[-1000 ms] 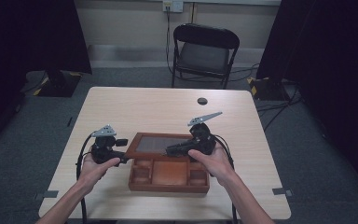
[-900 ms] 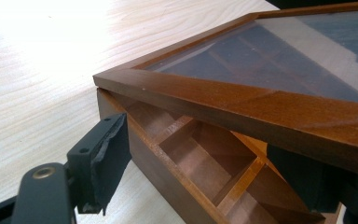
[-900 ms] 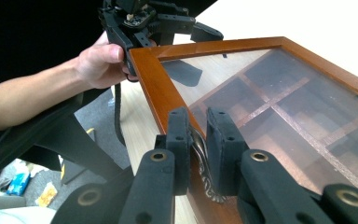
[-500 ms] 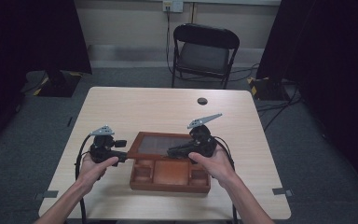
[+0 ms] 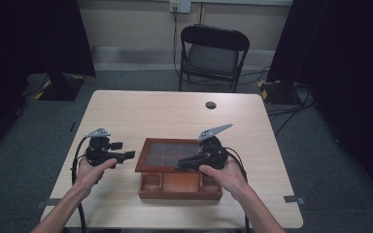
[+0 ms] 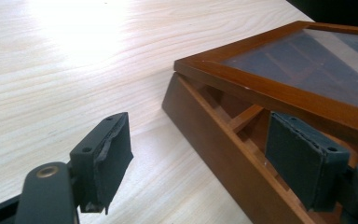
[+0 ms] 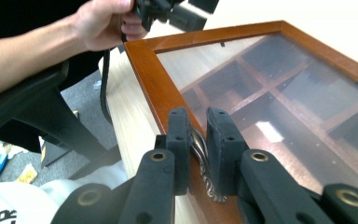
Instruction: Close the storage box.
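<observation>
Wooden compartment box (image 5: 179, 187) w/ hinged glass lid (image 5: 167, 154), table centre-front: rigid, prob. light but glass fragile, smooth; grip by metal lid handle (image 7: 200, 154), where right gripper (image 7: 198, 140) is pinched; left gripper (image 6: 205, 154) spread, jaws straddling box's side wall, not pressing.

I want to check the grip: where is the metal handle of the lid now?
In the right gripper view, the handle sits on the lid's near edge, pinched between the right gripper jaws.
</observation>
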The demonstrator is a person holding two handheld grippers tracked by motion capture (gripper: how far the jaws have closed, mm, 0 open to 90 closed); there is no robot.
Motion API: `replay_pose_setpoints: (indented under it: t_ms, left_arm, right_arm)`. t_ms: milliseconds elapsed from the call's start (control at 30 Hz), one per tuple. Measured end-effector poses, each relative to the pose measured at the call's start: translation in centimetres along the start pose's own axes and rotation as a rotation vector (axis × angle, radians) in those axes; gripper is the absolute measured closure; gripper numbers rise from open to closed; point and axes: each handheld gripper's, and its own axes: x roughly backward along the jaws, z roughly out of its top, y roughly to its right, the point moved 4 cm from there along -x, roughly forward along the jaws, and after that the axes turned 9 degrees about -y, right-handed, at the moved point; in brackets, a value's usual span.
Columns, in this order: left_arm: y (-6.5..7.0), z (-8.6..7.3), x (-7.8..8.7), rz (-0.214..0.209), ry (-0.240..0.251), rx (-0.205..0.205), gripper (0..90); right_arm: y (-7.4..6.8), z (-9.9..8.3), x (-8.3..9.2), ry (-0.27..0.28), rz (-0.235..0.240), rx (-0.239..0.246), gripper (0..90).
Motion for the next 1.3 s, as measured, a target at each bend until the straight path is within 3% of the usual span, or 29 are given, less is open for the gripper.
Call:
replay_pose_setpoints:
  t_ms: [333,500,733,967,1300]
  left_arm:
    - [0.4,0.0,-0.3,-0.003,-0.017,-0.021,22.3]
    - [0.8,-0.3,-0.8,-0.008,-0.05,-0.034,22.2]
    - [1.1,-0.3,-1.1,0.001,-0.068,-0.061,22.2]
    - [1.1,-0.2,-0.8,-0.014,-0.041,-0.044,22.5]
    - [1.0,-0.2,-0.7,-0.013,-0.039,-0.044,22.5]
  right_arm:
    - [-0.2,-1.4,-1.1,-0.036,-0.005,0.009,80.3]
    - [-0.2,-2.1,-1.9,-0.07,-0.016,0.006,80.2]
    - [-0.2,-2.6,-2.4,-0.074,-0.021,0.012,80.2]
    - [-0.1,-3.6,-3.7,-0.132,-0.029,0.0,80.4]
    - [0.3,-4.5,-4.7,-0.146,-0.019,-0.013,80.6]
